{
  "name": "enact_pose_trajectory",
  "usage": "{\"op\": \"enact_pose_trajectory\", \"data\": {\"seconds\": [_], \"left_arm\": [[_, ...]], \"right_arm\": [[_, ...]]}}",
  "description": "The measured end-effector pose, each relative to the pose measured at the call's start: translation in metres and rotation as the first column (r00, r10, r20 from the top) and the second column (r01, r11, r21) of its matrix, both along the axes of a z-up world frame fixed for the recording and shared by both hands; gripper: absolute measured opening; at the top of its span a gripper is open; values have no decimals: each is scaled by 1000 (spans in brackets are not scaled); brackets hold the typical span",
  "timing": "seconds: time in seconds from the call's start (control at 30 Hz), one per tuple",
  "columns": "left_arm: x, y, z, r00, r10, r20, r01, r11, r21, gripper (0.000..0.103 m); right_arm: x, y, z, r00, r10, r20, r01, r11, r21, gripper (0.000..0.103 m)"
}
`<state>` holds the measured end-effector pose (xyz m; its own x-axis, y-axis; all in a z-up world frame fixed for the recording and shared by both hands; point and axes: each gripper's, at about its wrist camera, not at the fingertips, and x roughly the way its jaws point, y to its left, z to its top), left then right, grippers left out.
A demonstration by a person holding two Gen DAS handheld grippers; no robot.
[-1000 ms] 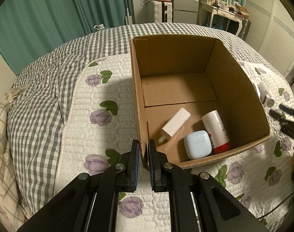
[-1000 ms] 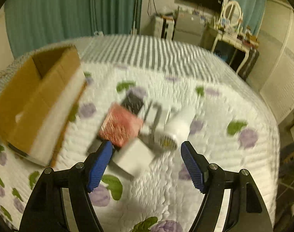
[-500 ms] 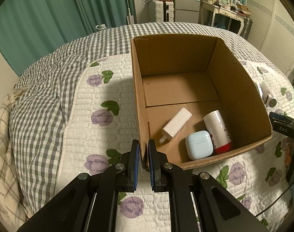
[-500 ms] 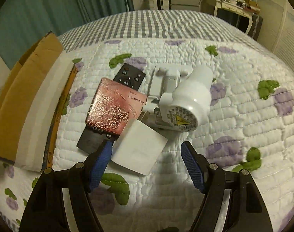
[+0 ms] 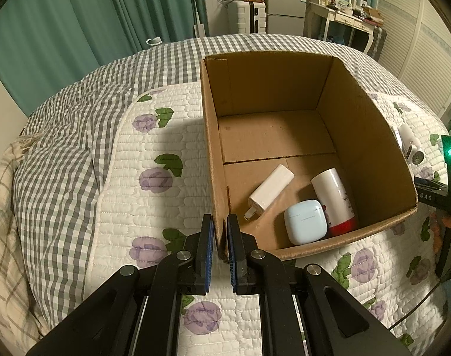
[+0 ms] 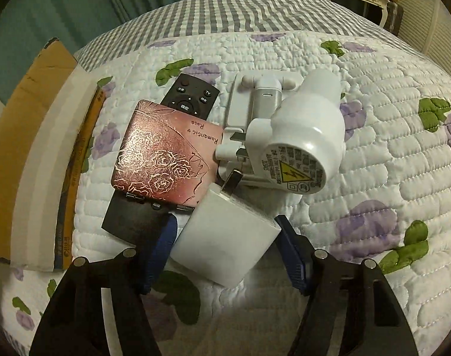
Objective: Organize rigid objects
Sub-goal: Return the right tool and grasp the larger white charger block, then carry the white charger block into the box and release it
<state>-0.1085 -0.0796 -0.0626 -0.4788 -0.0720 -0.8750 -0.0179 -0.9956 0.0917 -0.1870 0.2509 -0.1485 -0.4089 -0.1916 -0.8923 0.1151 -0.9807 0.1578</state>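
Your left gripper [image 5: 220, 238] is clamped narrow on the near left wall of the cardboard box [image 5: 209, 136], 1 finger outside and 1 inside, with the box sitting on the floral quilt [image 5: 154, 195]. Inside the box, from left to right, lie a white charger [image 5: 270, 191], a pale blue earbud case [image 5: 305, 225] and a white tube with a red cap [image 5: 333, 198], all crowded toward the near right corner.

To the right of the box, your right gripper [image 6: 225, 253] straddles a white plug adapter [image 6: 225, 243]; its jaws are closing, and the blue pads sit just beside the adapter's sides, though you cannot tell whether they press it. Beyond the adapter, left to right, a black remote [image 6: 191, 98] lies under a red rose-patterned case [image 6: 166, 154], and a white folding stand [image 6: 255, 101] lies under a white cylindrical device [image 6: 302, 145].
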Motion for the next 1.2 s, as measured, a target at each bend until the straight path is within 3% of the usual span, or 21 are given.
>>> {"op": "enact_pose_trajectory", "data": {"seconds": [0.5,0.7,0.8,1.0,1.2], "left_arm": [[0,-1,0,1000,-2,3,2,1000,-9,9],[-1,-2,-1,1000,-3,2,3,1000,-9,9],[0,-2,-1,1000,-4,1,4,1000,-4,9],[0,-1,-1,1000,-6,0,6,1000,-3,9],[1,-2,-1,1000,-6,-2,6,1000,8,9]], "right_arm": [[25,-10,34,991,50,-121,-42,997,70,60],[29,-21,66,976,106,-192,-87,991,106,60],[32,-32,97,959,144,-245,-121,987,107,60],[36,-83,161,892,269,-364,-239,963,126,59],[39,-141,184,836,378,-398,-346,926,152,59]]}}
